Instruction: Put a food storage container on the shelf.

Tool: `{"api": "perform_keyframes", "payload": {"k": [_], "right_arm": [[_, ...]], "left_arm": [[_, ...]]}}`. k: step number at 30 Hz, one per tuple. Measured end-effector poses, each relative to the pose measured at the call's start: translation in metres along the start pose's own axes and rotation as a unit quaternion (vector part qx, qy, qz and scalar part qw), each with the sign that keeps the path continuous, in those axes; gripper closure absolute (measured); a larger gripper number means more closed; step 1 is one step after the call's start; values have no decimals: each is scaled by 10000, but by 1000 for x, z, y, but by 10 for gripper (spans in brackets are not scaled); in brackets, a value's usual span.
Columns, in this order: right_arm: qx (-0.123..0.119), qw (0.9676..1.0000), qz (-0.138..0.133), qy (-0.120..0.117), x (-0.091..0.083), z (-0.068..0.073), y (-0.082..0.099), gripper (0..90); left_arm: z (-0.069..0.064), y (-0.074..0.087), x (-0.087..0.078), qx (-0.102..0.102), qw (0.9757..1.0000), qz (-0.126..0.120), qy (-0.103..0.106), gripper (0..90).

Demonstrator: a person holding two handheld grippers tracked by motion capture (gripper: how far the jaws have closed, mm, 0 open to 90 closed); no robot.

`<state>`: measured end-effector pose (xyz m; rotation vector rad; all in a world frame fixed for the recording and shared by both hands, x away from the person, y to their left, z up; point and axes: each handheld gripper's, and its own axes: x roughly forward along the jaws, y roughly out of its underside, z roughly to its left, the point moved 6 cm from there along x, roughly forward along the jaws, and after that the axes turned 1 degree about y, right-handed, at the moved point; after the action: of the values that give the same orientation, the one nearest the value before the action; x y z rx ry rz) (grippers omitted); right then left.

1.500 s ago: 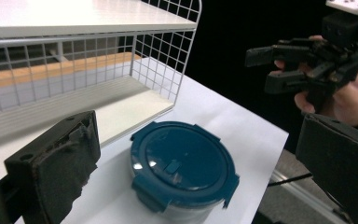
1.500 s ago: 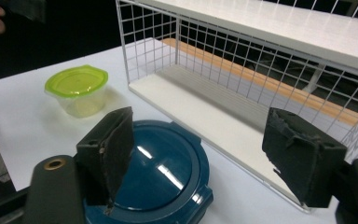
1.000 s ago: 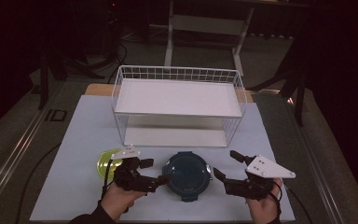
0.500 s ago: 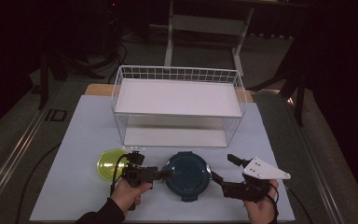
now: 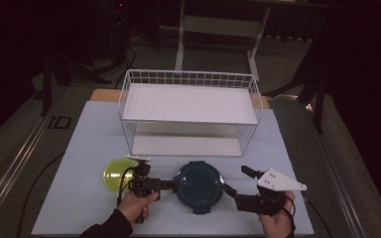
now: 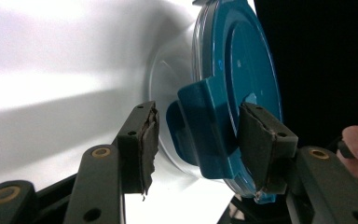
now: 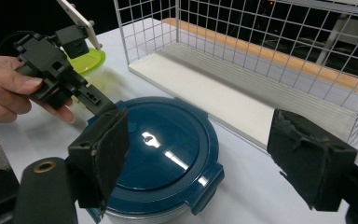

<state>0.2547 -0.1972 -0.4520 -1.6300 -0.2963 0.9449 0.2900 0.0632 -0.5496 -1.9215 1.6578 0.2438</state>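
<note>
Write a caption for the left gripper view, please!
Left gripper jaws closing around the blue lid's clip on the round container.

A glossy, smooth blue plastic lid [image 7: 161,154] is seen on the round container [image 6: 168,88], whose wall below the lid looks like brushed, softly gleaming metal; a bright highlight is reflected on the lid's top. Just left of the lid, a translucent yellow-green plastic bowl [image 5: 116,173] with a shiny surface is shown. Behind the lid, a rack [image 5: 191,111] of thin white-coated wire is seen, with smooth matt white shelves. The table [image 5: 79,148] under the lid is covered by a matt, pale, even surface. The pads [image 6: 148,140] beside the lid's clip look like rough, worn black rubber, held on matt black plastic jaws with brass-coloured rivets
</note>
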Motion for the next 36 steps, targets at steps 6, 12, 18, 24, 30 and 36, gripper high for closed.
{"api": "perform_keyframes", "payload": {"k": [6, 12, 18, 24, 30, 36], "right_arm": [[-7, 10000, 32, 21, 0, -1, 1, 206], [9, 10000, 91, 13, 0, -2, 3, 207], [424, 9980, 376, -275, 6, -7, 11, 183], [1169, 9870, 927, -601, 18, -17, 28, 105], [1667, 9750, 1277, -731, 24, -24, 45, 146], [1953, 9641, 1520, -960, 29, -27, 60, 295]], "left_arm": [[1, 3, 5, -304, 9990, 192, 251, 476], [2, 2, 6, -417, 9978, 256, 446, 519], [-2, 2, 5, -112, 9988, 238, 420, 523], [-12, 4, 3, 455, 9980, 272, 331, 546], [-16, 7, 1, 751, 9962, 291, 338, 553], [-17, 11, -1, 999, 9940, 290, 351, 559]]}}
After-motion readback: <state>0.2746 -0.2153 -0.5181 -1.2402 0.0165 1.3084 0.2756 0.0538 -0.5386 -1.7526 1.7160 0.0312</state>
